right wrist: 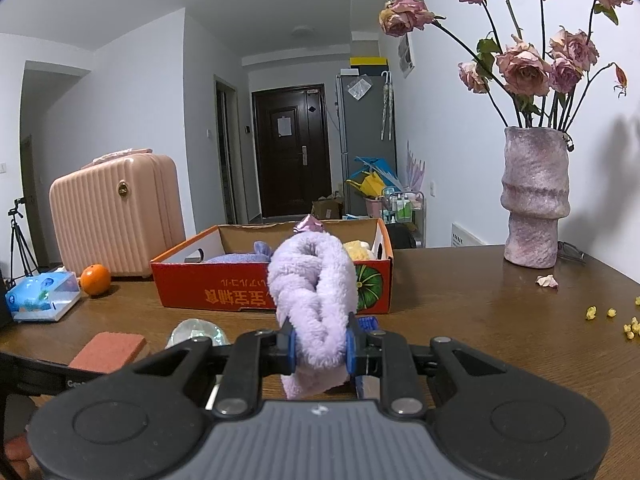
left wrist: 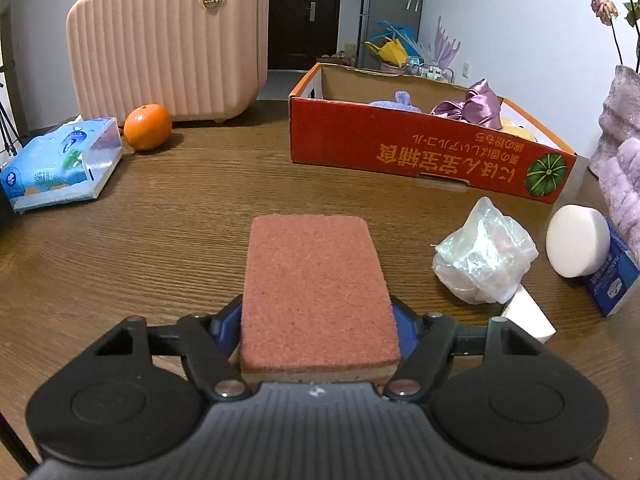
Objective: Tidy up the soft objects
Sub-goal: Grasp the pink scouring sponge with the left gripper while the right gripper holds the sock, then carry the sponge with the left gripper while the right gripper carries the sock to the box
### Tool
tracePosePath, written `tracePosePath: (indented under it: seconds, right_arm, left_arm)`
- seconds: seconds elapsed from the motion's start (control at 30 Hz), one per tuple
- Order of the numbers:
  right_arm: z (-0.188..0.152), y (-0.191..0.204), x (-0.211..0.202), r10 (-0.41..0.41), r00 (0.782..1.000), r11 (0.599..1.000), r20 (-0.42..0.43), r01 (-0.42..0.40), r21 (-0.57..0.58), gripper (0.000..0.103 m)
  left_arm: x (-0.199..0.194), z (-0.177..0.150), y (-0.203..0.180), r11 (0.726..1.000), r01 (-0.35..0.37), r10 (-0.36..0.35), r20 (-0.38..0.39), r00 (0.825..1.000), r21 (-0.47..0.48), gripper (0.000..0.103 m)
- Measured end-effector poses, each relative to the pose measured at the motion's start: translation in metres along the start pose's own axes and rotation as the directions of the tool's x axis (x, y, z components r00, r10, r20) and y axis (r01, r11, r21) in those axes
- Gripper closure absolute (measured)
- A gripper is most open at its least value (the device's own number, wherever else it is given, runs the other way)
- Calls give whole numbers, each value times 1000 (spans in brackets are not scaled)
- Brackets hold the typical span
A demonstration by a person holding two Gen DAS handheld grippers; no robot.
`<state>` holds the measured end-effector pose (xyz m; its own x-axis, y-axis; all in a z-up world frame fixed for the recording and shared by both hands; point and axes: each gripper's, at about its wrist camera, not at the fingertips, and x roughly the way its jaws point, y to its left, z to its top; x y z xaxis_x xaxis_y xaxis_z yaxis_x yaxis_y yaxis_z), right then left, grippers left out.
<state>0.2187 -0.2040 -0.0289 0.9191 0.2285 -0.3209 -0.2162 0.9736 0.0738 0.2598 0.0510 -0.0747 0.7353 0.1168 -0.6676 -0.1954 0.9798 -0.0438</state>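
My left gripper (left wrist: 318,332) is shut on a reddish sponge (left wrist: 316,292) with a tan underside, held flat just above the wooden table (left wrist: 160,220). The sponge also shows in the right wrist view (right wrist: 108,350). My right gripper (right wrist: 320,346) is shut on a fluffy lilac towel (right wrist: 314,292), held up in front of the red cardboard box (right wrist: 224,292). The box (left wrist: 400,148) holds a lilac cloth (left wrist: 394,102), a shiny purple fabric (left wrist: 472,106) and something yellow (right wrist: 356,248).
A crumpled iridescent bag (left wrist: 484,254), a white round puff (left wrist: 576,240) on a blue carton (left wrist: 612,280), a tissue pack (left wrist: 60,160), an orange (left wrist: 147,126) and a pink suitcase (left wrist: 168,40) stand on the table. A vase of dried roses (right wrist: 534,196) stands right.
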Motion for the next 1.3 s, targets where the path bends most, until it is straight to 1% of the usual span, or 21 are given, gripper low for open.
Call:
tracePosePath:
  seconds: [0.13, 0.3, 0.47, 0.63, 0.8, 0.97, 1.3]
  right_arm:
    - [0, 0, 0, 0, 1000, 1000, 0, 0, 0, 82]
    - [0, 0, 1, 2, 1000, 1000, 1, -2, -1, 82]
    - [0, 1, 0, 6, 1000, 1000, 3, -6, 1, 82]
    - [1, 0, -1, 12, 1000, 1000, 12, -12, 9, 82]
    - [4, 3, -1, 20, 999, 1000, 27, -20, 5, 82]
    - [9, 8, 4, 25, 998, 1000, 49, -26, 8, 82]
    - [20, 19, 23, 37, 996, 999, 79, -38, 11, 82]
  left_arm:
    - [-5, 1, 2, 1000, 5, -5, 22, 1000, -6, 30]
    - [-14, 2, 0, 1000, 14, -15, 62, 998, 9, 30]
    - [-29, 4, -1, 999, 38, -39, 116, 992, 16, 31]
    - [-40, 8, -2, 999, 44, -46, 156, 987, 17, 31]
    - [-54, 14, -6, 998, 61, -65, 212, 975, 25, 31]
    - [-62, 23, -11, 998, 64, -69, 265, 962, 28, 31]
    - [-58, 51, -15, 997, 73, -66, 327, 943, -9, 31]
